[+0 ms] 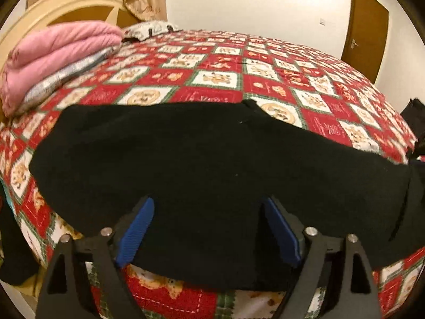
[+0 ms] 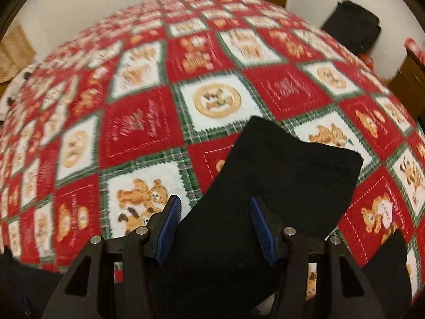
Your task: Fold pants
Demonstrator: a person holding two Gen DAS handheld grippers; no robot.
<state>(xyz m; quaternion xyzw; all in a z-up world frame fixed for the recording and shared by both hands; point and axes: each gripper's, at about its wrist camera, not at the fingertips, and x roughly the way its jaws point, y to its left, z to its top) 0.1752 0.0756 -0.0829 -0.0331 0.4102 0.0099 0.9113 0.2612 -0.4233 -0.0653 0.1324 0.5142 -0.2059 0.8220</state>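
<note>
Black pants [image 1: 202, 159] fill the space nearest both cameras, spread across the near edge of the red-and-white teddy-bear bedspread [image 1: 225, 71]. Left gripper [image 1: 209, 231] hangs released, its blue pads set wide over the cloth without pressing it. Right gripper [image 2: 215, 231] also stands apart, a pant end [image 2: 287, 164] running between its pads untouched. Folded pink quilt [image 1: 53, 53] sits at the bedspread's far left.

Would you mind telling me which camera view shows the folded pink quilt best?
The left wrist view. There the pink quilt lies folded at the far left of the bed, by the headboard, fairly sharp and unobstructed. The right wrist view does not show it at all; it is blurred and shows only the patterned bedcover and the black pants.
</note>
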